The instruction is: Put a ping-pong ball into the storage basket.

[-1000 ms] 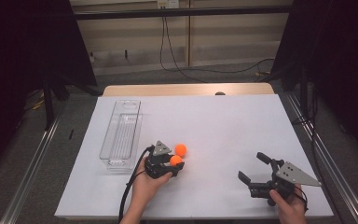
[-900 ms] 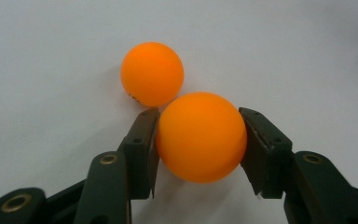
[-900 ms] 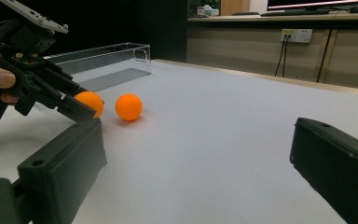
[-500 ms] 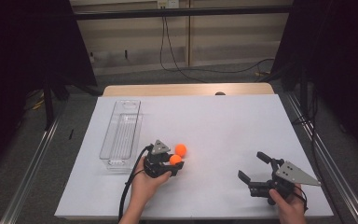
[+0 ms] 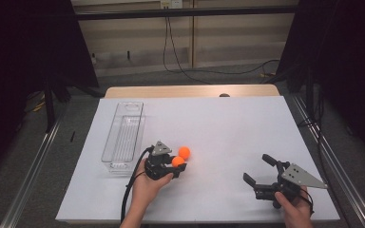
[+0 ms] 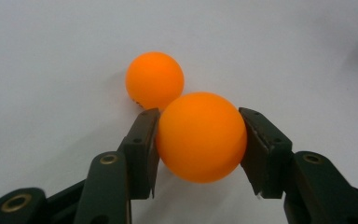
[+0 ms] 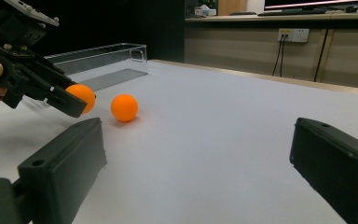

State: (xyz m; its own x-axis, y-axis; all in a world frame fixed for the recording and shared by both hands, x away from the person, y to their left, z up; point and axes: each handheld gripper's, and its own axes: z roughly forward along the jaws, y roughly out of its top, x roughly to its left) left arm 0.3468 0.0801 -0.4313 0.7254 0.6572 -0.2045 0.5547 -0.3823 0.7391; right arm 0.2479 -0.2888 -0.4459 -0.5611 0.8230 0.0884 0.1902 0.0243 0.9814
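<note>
Two balls, high view: held orange ball (image 5: 177,161) partly hidden in left gripper (image 5: 175,166); loose orange ball (image 5: 184,152) just beyond on white table (image 5: 228,128), near clear tray (image 5: 122,137).
Left gripper view: jaws clamped on held ball's sides; loose ball's lower edge hidden behind it.
Right gripper view: right gripper (image 7: 198,172) jaws wide apart, holding nothing, cut off below.

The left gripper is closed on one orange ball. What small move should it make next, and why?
Probably lift the left gripper a little, straight up. Its jaws press both sides of the held orange ball, and the second orange ball lies just behind it on the table. Rising first should avoid knocking that one, before carrying toward the clear tray, a likely destination.
</note>
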